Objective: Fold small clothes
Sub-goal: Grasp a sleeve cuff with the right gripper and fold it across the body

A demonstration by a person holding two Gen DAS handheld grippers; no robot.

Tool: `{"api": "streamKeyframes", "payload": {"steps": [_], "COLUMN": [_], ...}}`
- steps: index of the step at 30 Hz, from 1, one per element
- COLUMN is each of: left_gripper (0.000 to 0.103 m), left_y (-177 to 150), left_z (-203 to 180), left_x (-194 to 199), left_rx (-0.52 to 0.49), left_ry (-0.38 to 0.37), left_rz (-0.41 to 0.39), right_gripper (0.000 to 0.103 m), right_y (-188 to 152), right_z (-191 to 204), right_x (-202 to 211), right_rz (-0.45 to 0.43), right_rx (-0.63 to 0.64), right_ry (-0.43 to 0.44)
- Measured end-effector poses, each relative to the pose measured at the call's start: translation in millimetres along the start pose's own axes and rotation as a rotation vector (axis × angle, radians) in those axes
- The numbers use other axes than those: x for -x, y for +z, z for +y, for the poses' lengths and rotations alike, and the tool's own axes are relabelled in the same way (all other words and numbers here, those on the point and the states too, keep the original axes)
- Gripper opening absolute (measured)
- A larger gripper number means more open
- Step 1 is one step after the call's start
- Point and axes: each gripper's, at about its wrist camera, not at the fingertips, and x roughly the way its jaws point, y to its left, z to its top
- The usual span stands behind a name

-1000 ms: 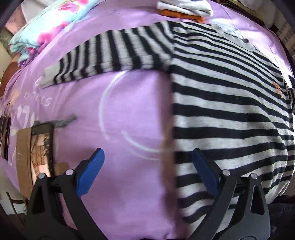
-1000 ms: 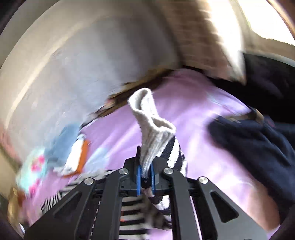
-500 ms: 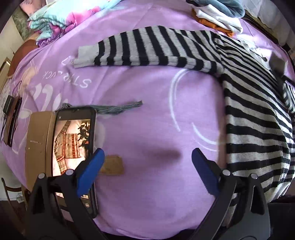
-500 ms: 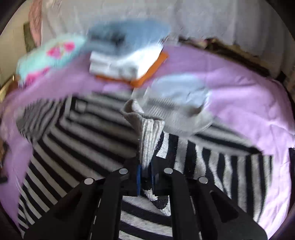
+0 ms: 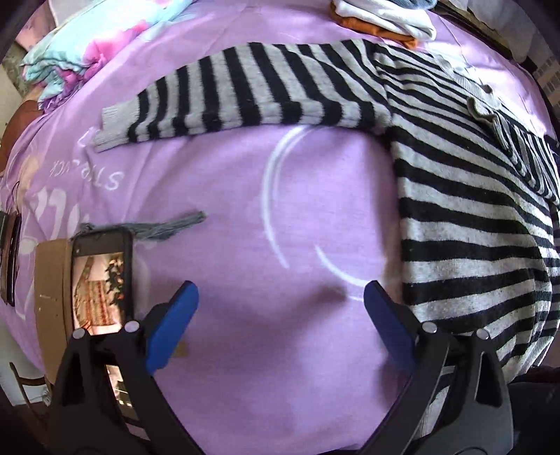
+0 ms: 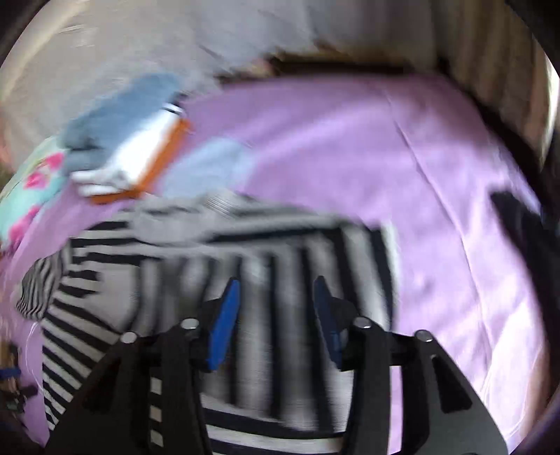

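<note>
Now the striped sweater (image 5: pixel 465 196) lies flat on the purple bedsheet (image 5: pixel 315 196), its body spread out and one sleeve (image 5: pixel 245 94) stretched straight out sideways from it, the grey cuff at the sleeve's far end. Just beyond the sweater's shoulder sits a folded stack of clothes (image 5: pixel 381 17), white over orange. A floral cloth (image 5: pixel 91 45) is bunched past the sleeve's cuff end. The left gripper (image 5: pixel 280 322) hovers over bare sheet beside the sweater's hem edge, jaws spread wide and empty. Well away from the sweater, on the cuff side, a phone (image 5: pixel 101 280) with a lit screen rests on a brown card. The right gripper (image 6: pixel 276 322) hangs above the sweater's striped body, jaws parted with nothing between them; that view is blurred
</note>
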Motion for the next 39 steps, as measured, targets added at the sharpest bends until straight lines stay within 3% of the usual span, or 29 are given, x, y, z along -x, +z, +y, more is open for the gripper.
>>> {"api": "streamKeyframes", "payload": {"steps": [1, 2, 7, 9, 13, 16, 18, 20, 21, 22, 23, 24, 26, 29, 31, 34, 37, 38, 39], "left_gripper": [0.097, 0.097, 0.097, 0.097, 0.097, 0.097, 0.097, 0.097, 0.097, 0.097, 0.097, 0.097, 0.097, 0.097, 0.097, 0.097, 0.095, 0.093, 0.084], "left_y": [0.5, 1.4, 4.4, 5.2, 11.4, 23.7, 34.7, 48.0, 53.6, 60.8, 66.7, 71.8, 79.1, 90.4, 93.8, 96.2, 98.6, 98.2, 98.9], "left_z": [-1.7, -3.5, -4.5, -3.2, 5.8, 19.5, 33.0, 50.5, 58.6, 71.3, 83.1, 95.1, 120.9, 150.7, 165.5, 181.6, 198.5, 203.3, 205.9], "left_x": [-1.3, -2.3, -2.0, -2.4, -3.2, -4.4, -3.1, -1.7, -2.3, -4.4, -7.9, -12.2, -26.5, -47.7, -55.4, -59.1, -63.8, -63.9, -64.1], "left_rx": [-0.002, -0.003, 0.001, 0.002, 0.037, 0.088, 0.134, 0.202, 0.234, 0.282, 0.328, 0.375, 0.492, 0.614, 0.675, 0.736, 0.812, 0.83, 0.841], "left_ry": [0.001, 0.003, 0.015, 0.02, 0.009, -0.023, -0.058, -0.108, -0.133, -0.169, -0.203, -0.235, -0.305, -0.377, -0.419, -0.459, -0.505, -0.518, -0.518], "left_rz": [0.004, 0.008, 0.005, 0.005, 0.001, 0.002, -0.009, -0.025, -0.028, -0.031, -0.031, -0.03, -0.013, 0.002, -0.02, -0.059, -0.108, -0.121, -0.134], "right_gripper": [0.052, 0.051, 0.055, 0.061, 0.076, 0.076, 0.079, 0.098, 0.102, 0.102, 0.102, 0.102, 0.102, 0.102, 0.102, 0.102, 0.102, 0.102, 0.102], "right_y": [-3.9, -8.8, -7.2, -14.1, -59.4, -57.9, -47.5, -43.0, -43.8, -45.0, -49.4, -56.5, -58.1, -56.5, -57.1, -60.9, -70.3, -69.2, -71.5], "right_z": [-18.4, -35.7, -37.0, -23.6, 5.6, 31.3, 41.2, 52.6, 57.2, 65.9, 70.5, 81.0, 106.0, 115.8, 116.3, 112.0, 98.5, 101.4, 99.1], "right_x": [-15.5, -23.2, 19.0, 34.2, -0.7, 8.2, 31.0, 39.6, 33.4, 8.7, -12.2, -27.3, -18.3, 16.4, 38.2, 61.1, 87.3, 91.0, 96.7], "right_rz": [0.068, 0.079, -0.031, -0.055, 0.098, 0.045, -0.061, -0.118, -0.079, 0.039, 0.134, 0.183, 0.13, 0.045, -0.008, -0.055, -0.095, -0.105, -0.116], "right_rx": [-0.047, -0.093, -0.16, -0.093, 0.127, 0.217, 0.147, 0.062, 0.055, 0.059, 0.061, 0.127, 0.252, 0.264, 0.272, 0.246, 0.17, 0.154, 0.137], "right_ry": [0.036, 0.09, 0.17, 0.122, -0.076, -0.189, -0.107, -0.003, 0.037, 0.07, 0.059, -0.024, -0.094, -0.041, -0.068, -0.07, -0.003, 0.013, 0.025]}}
